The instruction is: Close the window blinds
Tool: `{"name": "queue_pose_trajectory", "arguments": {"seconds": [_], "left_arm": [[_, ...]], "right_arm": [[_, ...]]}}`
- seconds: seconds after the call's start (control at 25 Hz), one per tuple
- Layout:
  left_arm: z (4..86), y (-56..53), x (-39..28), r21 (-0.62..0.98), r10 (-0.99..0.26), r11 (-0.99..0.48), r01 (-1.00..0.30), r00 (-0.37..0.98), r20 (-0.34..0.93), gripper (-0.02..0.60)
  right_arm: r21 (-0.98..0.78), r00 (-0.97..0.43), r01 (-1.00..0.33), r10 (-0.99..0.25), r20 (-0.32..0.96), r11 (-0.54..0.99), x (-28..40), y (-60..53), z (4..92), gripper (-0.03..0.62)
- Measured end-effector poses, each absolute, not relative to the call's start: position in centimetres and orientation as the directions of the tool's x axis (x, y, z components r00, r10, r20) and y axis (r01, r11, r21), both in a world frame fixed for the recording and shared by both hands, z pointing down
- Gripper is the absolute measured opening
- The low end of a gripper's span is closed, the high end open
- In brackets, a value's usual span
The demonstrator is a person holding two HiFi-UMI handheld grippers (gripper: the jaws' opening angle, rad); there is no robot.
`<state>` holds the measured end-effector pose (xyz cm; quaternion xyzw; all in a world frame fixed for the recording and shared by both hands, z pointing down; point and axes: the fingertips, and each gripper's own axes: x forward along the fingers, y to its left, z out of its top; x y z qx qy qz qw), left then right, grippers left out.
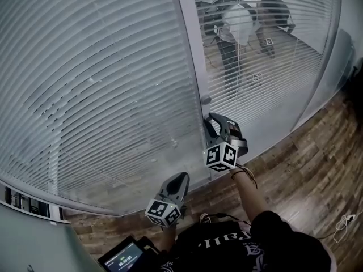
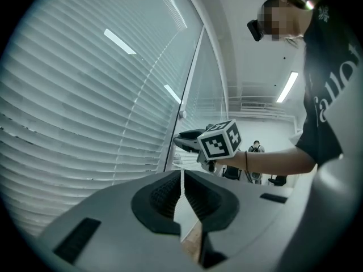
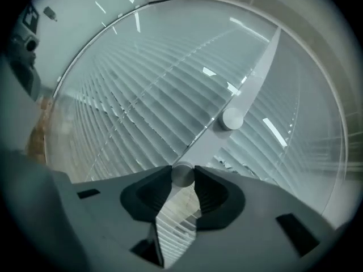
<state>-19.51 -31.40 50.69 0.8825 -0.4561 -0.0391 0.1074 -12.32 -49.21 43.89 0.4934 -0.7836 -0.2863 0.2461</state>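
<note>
Knob point(image 3: 181, 175) held in right hand-held gripper point(image 3: 182, 173)

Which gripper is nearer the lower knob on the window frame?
Right. The right gripper has its jaws on the lower knob; the left gripper sits lower, apart from it.

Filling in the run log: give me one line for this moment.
right tongs: closed on lower knob | left tongs: shut, empty | right-hand blinds: slats open

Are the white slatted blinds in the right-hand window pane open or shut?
Open, at least partly: in the head view the right pane's white slatted blinds show dark gaps between their slats, with shapes visible in the gaps.
</note>
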Motion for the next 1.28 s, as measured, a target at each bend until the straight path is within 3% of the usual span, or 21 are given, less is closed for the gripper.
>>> {"name": "queue_pose_trajectory", "arguments": {"seconds": [0.08,0.16,0.24,0.32,0.48,0.68,0.76,0.8,0.88,0.96,1.04,1.12,1.16,1.28], "left_arm": [[50.8,-31.6,-19.0,0.229,-0.809,-0.566,-0.792,0.587,0.03,0.006],[50.9,-32.0,-18.7,0.234,-0.808,-0.566,-0.79,0.589,0.032,0.006],[50.8,-32.3,-18.7,0.242,-0.81,-0.563,-0.79,0.586,0.03,0.006],[50.6,-32.2,-19.0,0.248,-0.814,-0.557,-0.793,0.58,0.026,0.006],[50.6,-31.8,-19.2,0.256,-0.824,-0.542,-0.801,0.567,0.03,0.006],[50.7,-32.6,-19.4,0.277,-0.835,-0.523,-0.806,0.55,0.023,0.006],[50.8,-32.6,-19.1,0.276,-0.835,-0.524,-0.806,0.55,0.023,0.006],[50.8,-32.5,-19.0,0.273,-0.834,-0.525,-0.806,0.552,0.024,0.006],[51.0,-32.3,-18.9,0.267,-0.833,-0.527,-0.807,0.553,0.028,0.006],[51.2,-32.2,-19.1,0.263,-0.834,-0.524,-0.81,0.551,0.036,0.006],[51.5,-32.4,-19.4,0.265,-0.837,-0.517,-0.814,0.546,0.043,0.006],[51.8,-32.6,-19.5,0.269,-0.839,-0.512,-0.816,0.542,0.045,0.006],[51.8,-32.5,-19.5,0.27,-0.84,-0.511,-0.816,0.541,0.044,0.006],[51.5,-32.2,-19.4,0.273,-0.841,-0.511,-0.815,0.54,0.037,0.006]], "right_arm": [[0.51,-0.429,-0.749,-0.896,0.113,0.423,-12.0,-49.3,43.8,0.135],[0.149,-0.489,-0.854,-0.867,0.095,0.498,-11.4,-49.6,43.3,0.14],[-0.204,-0.516,-0.842,-0.856,0.037,0.499,-10.7,-49.9,42.5,0.14],[-0.377,-0.513,-0.799,-0.858,0.022,0.468,-10.3,-50.0,42.0,0.14],[-0.346,-0.511,-0.824,-0.853,0.108,0.449,-10.1,-49.7,42.8,0.138],[-0.45,-0.553,-0.778,-0.818,0.16,0.439,-10.6,-50.6,44.5,0.137],[-0.378,-0.546,-0.805,-0.82,0.17,0.458,-10.5,-50.5,44.6,0.135],[-0.255,-0.522,-0.844,-0.833,0.184,0.472,-10.4,-50.4,44.6,0.135],[0.189,-0.428,-0.864,-0.878,0.212,0.467,-10.6,-49.9,44.5,0.134],[0.602,-0.342,-0.699,-0.92,0.19,0.385,-11.1,-49.6,44.4,0.133],[0.712,-0.339,-0.61,-0.927,0.162,0.348,-11.3,-49.8,44.7,0.135],[0.591,-0.384,-0.699,-0.908,0.166,0.403,-11.2,-49.9,44.8,0.135],[0.451,-0.419,-0.771,-0.891,0.171,0.449,-11.1,-49.8,44.7,0.135],[-0.161,-0.528,-0.845,-0.842,0.107,0.51,-10.4,-49.3,43.8,0.14]]}}
